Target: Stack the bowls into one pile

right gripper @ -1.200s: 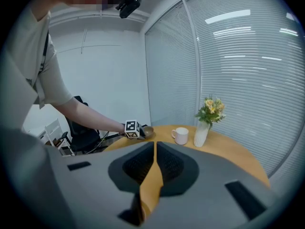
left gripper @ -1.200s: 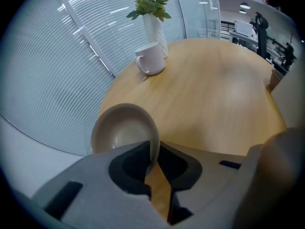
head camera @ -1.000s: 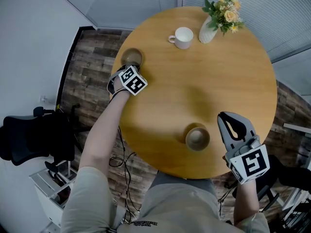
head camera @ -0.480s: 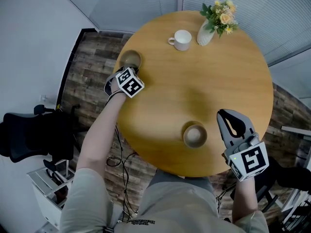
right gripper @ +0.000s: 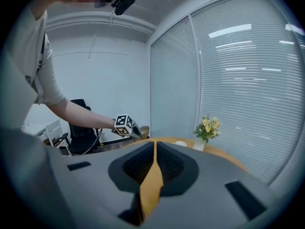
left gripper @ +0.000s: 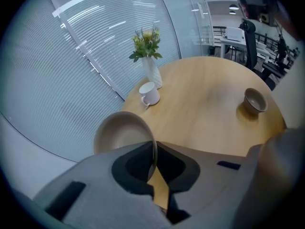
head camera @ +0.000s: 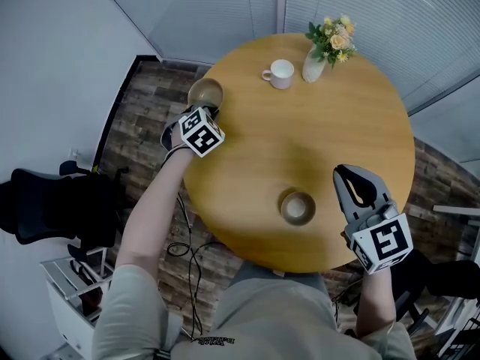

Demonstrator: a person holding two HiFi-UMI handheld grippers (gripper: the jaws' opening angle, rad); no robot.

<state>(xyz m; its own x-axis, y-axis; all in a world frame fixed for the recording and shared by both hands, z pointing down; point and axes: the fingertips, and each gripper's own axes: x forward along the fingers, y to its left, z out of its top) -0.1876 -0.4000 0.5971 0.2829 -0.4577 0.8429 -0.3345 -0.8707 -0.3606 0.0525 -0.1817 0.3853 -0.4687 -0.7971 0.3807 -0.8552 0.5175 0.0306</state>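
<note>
A tan bowl [head camera: 205, 92] hangs lifted over the round table's far left edge. My left gripper [head camera: 208, 109] is shut on its near rim. In the left gripper view the bowl [left gripper: 119, 132] tilts on the left, and its rim is pinched between the jaws of the left gripper [left gripper: 154, 146]. A second tan bowl [head camera: 298, 207] stands on the table near the front edge; it also shows as the small bowl [left gripper: 255, 100] far right. My right gripper [head camera: 341, 174] is held just right of that bowl, shut and empty. The right gripper [right gripper: 155, 149] looks level across the table top.
The round wooden table [head camera: 360, 111] carries a white mug [head camera: 280, 73] and a white vase of flowers [head camera: 321, 51] at its far side. Glass walls with blinds stand behind. A black office chair [head camera: 52, 205] and a white trolley [head camera: 75, 283] stand left on the wood floor.
My left gripper has risen with the bowl, which has come up off the table's edge. The right gripper has lifted a little beside the near bowl.
</note>
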